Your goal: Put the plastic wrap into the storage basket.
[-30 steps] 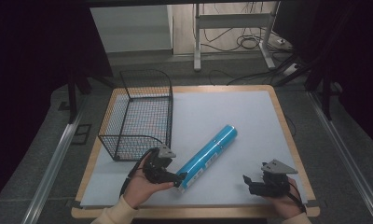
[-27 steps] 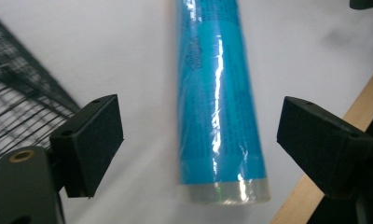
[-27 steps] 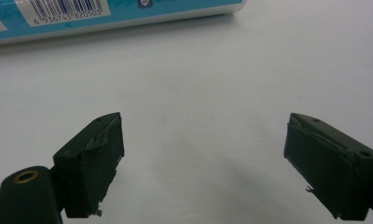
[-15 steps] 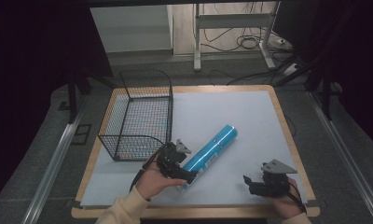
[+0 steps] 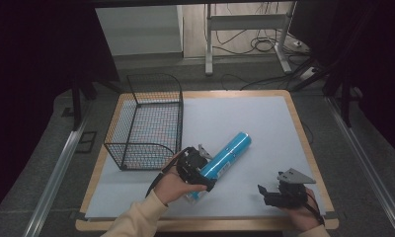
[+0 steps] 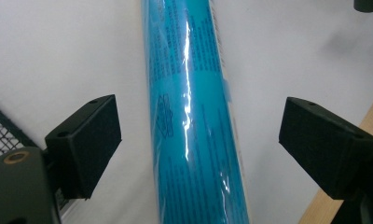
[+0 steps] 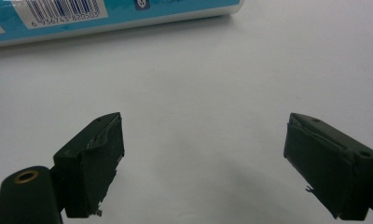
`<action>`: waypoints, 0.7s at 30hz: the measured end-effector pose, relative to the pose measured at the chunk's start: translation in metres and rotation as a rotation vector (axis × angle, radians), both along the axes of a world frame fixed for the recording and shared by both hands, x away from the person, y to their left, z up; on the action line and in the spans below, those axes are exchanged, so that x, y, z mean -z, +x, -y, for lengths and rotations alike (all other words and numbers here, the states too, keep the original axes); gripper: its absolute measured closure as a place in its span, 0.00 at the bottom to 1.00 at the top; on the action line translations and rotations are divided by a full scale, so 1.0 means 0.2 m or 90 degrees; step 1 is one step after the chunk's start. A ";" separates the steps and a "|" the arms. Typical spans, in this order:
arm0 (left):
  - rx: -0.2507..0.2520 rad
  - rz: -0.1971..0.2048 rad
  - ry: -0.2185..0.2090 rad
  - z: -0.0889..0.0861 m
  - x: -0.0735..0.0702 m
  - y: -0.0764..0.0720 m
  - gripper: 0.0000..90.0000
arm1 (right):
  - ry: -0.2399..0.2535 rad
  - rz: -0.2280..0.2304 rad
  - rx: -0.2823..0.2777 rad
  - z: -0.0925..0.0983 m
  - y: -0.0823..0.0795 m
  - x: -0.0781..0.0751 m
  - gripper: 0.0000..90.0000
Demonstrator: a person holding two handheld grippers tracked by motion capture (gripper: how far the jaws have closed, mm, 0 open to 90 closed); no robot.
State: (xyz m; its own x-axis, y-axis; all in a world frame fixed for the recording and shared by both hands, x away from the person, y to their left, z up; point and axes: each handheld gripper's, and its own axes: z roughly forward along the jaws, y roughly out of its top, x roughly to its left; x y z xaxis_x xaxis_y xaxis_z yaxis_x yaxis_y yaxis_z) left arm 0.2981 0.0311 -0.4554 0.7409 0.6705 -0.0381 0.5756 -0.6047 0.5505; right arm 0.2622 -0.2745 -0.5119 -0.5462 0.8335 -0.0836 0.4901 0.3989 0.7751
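Observation:
A long blue cylinder (image 5: 227,154) in shiny printed wrap lies slantwise on the white mat (image 5: 245,116), its far end pointing up and to the right. My left gripper (image 5: 204,173) straddles its near end. In the left gripper view the cylinder (image 6: 194,93) runs up between the two black pads (image 6: 89,140), with a gap on each side. These jaws have just been opening, so my left gripper (image 6: 196,135) is open. My right gripper (image 5: 262,189) rests at the front right, apart from the cylinder. My right gripper (image 7: 205,140) is open over bare mat, and the cylinder's barcode side (image 7: 105,16) lies beyond it.
A black wire basket (image 5: 148,121) stands at the table's left, close to my left hand. The mat lies on a wood-edged table (image 5: 304,143). Dark floor, rails and a desk frame with cables lie beyond the table.
My left hand has moved right from beside the basket, and its gripper now straddles the cylinder's near end. The cylinder and the right gripper have stayed put.

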 end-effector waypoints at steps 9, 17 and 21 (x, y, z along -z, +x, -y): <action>0.003 -0.013 0.004 0.06 0.01 0.05 0.15 | -0.001 -0.002 0.002 0.00 0.00 0.00 0.14; 0.006 -0.029 0.020 0.17 0.04 0.15 0.15 | -0.003 -0.004 0.002 0.00 0.01 0.00 0.14; 0.001 -0.044 0.044 0.22 0.08 0.20 0.15 | -0.002 -0.004 0.004 0.01 0.00 0.00 0.14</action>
